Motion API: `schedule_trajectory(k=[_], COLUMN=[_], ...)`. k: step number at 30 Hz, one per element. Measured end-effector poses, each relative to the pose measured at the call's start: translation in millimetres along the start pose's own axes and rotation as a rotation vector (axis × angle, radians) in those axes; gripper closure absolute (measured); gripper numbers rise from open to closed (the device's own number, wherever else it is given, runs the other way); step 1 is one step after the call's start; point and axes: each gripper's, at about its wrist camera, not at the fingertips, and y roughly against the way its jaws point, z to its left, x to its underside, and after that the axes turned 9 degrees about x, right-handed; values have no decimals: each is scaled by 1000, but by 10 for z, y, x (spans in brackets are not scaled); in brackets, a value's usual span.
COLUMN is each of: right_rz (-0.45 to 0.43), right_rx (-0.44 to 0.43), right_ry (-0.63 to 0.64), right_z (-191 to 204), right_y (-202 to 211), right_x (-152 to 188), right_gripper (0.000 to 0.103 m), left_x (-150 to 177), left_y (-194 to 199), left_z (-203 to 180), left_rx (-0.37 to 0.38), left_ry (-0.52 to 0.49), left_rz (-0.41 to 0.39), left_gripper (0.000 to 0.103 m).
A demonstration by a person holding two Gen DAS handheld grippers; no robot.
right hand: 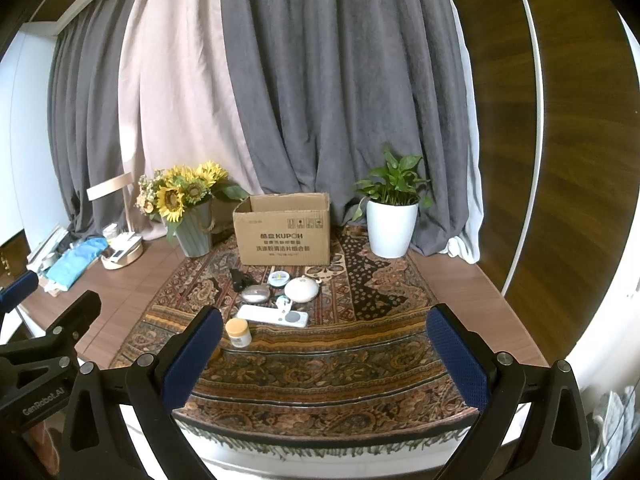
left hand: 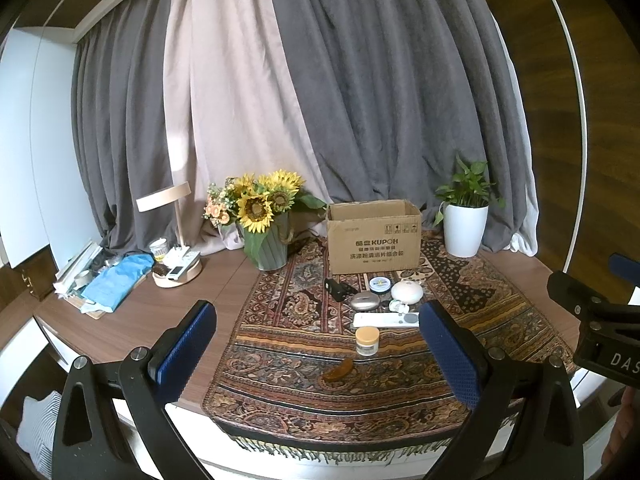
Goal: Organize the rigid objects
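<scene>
An open cardboard box [left hand: 373, 238] [right hand: 284, 230] stands at the back of the patterned cloth. In front of it lie a black item [left hand: 338, 289], a round tin [left hand: 379, 284], a white dome [left hand: 406, 291] [right hand: 302, 289], a silver oval case [left hand: 365, 301] [right hand: 256, 293], a white remote [left hand: 384, 320] [right hand: 272, 315], a yellow-lidded jar [left hand: 367, 340] [right hand: 238, 331] and a brown comb [left hand: 339, 369]. My left gripper [left hand: 318, 354] is open, hovering at the table's front edge. My right gripper [right hand: 324, 356] is open too, well short of the objects.
A sunflower vase [left hand: 266, 224] and a potted plant [left hand: 466, 224] flank the box. A lamp base [left hand: 178, 270] and blue cloth [left hand: 116, 282] clutter the left of the wooden table [left hand: 160, 312]. Curtains hang behind. The cloth's fringe [right hand: 320, 440] hangs over the near edge.
</scene>
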Motion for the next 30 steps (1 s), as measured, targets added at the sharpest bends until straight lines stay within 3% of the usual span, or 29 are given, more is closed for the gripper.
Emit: schedule_trajectory(k=[22,30], right_rz=[14,36], right_rx=[-9,-4], right_ry=[-3,-10], right_z=[-1,-5], right_y=[-49,-159], right_x=[19,50], right_gripper=[0,0], left_x=[49,69], left_y=[-2,-196], left_z=[-8,-37], left_rx=[3,28], left_ry=[2,-4], left_rz=[-1,35], left_gripper=[0,0])
